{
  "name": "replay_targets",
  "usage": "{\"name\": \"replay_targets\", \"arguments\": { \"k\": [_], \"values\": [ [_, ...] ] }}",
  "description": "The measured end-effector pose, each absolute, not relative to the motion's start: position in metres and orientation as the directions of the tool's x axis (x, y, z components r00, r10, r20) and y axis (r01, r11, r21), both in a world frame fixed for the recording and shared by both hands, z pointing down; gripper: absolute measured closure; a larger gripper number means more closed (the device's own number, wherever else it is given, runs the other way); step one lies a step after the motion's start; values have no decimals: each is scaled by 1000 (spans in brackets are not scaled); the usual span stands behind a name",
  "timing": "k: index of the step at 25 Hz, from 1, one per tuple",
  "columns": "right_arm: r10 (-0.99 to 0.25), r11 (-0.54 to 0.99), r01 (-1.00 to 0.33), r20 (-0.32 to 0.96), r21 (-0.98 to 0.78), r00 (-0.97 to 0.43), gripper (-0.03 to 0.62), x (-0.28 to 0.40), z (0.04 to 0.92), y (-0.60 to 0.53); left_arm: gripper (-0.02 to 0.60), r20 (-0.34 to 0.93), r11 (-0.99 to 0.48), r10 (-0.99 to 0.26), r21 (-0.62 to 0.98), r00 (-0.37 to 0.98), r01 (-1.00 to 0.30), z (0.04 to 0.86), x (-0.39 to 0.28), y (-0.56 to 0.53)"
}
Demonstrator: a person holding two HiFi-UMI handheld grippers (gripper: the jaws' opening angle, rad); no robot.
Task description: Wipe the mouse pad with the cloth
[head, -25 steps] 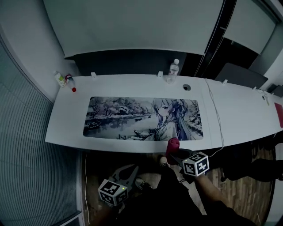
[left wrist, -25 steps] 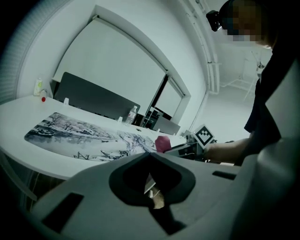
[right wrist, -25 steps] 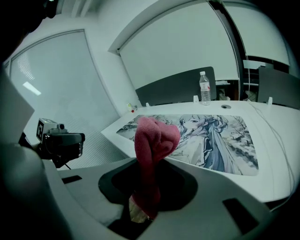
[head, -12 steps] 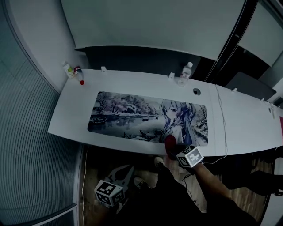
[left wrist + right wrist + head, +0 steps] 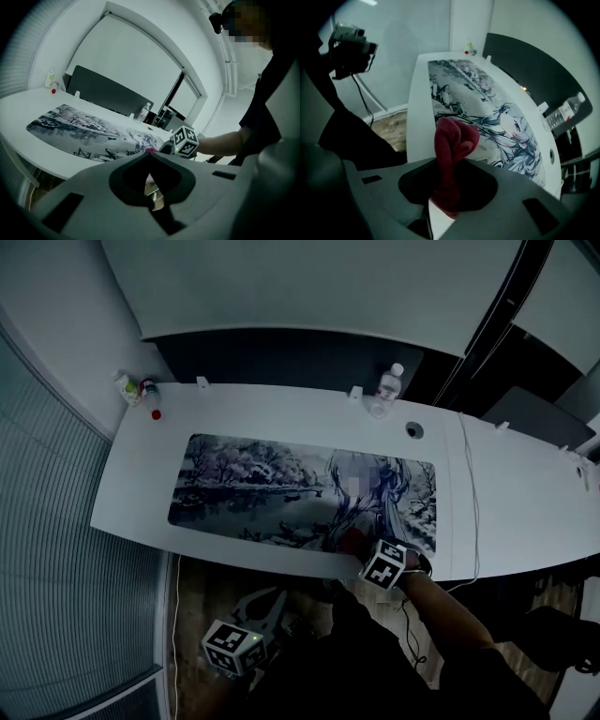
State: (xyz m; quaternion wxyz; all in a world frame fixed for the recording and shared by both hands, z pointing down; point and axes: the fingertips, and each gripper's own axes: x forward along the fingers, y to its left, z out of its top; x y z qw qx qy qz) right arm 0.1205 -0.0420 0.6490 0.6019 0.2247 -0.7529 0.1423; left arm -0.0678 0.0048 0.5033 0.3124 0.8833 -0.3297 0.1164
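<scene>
Grips red cloth (image 5: 457, 133) in right tongs (image 5: 448, 161), mouse pad (image 5: 262, 484) just ahead of them. Holds left tongs (image 5: 148, 157) closed, empty, table (image 5: 141, 493) ahead.

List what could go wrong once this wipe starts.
1. The red cloth is a bunched wad pinched in the right claw; dragging may pull it loose.
2. Nothing holds down the mouse pad: the left claw hangs below the desk, so the pad may shift.
3. A long far stroke might tip the water bottle.
</scene>
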Motion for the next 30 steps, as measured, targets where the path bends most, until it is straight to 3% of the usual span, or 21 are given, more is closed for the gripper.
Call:
{"name": "replay_targets", "arguments": {
  "k": [6,11,30],
  "values": [
    [-36,950,-311,993,-2,-116,485,125,657,-54,575,422,-587,-493,483,761,-649,505,-34,-16],
    [-46,972,-234,997,31,-58,485,144,655,-93,575,428,-592,-488,478,760,-649,504,-13,-34],
    [-182,944,-275,983,180,18,485,205,659,-282,575,474,-513,-496,517,728,-685,521,21,-65]
  ]
}}
